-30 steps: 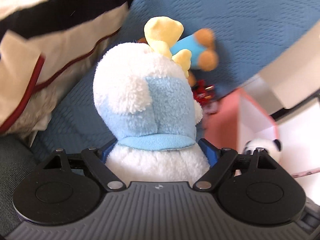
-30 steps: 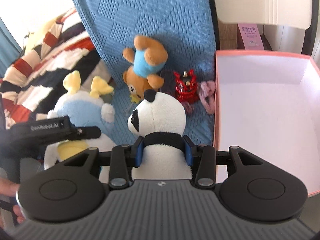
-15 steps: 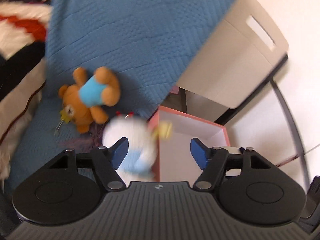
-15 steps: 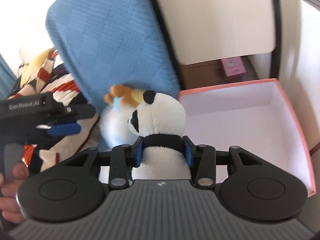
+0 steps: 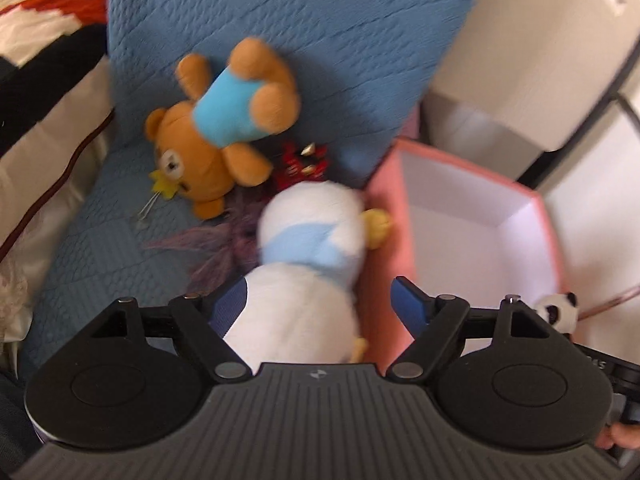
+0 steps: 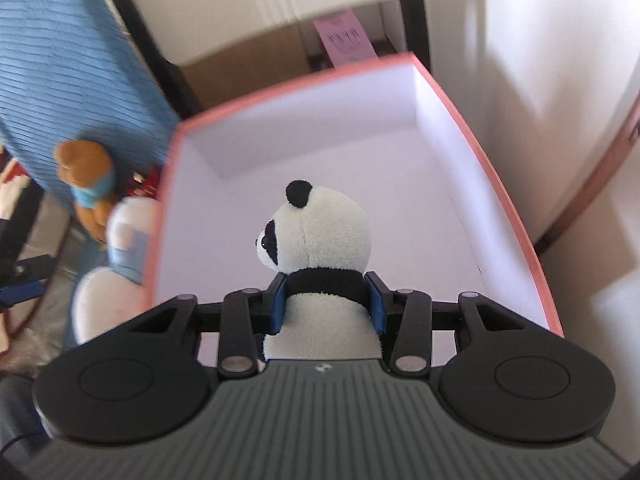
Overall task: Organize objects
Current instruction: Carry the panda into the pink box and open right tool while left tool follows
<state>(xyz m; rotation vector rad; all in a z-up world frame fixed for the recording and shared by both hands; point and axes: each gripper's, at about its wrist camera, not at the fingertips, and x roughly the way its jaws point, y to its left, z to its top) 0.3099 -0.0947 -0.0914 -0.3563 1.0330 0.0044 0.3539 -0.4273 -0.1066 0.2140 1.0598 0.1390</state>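
My right gripper (image 6: 328, 300) squeezes the soft black-and-white panda toy (image 6: 320, 240) over the pink cardboard box (image 6: 516, 240), ready to drop it in. My left gripper (image 5: 318, 300) has its fingers opening around the fluffy white-and-blue plush toy (image 5: 308, 264), beside the box's left wall.

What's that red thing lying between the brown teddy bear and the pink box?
A small red toy on the blue cover, between bear and box; clearest in the left wrist view, too blurred to identify.
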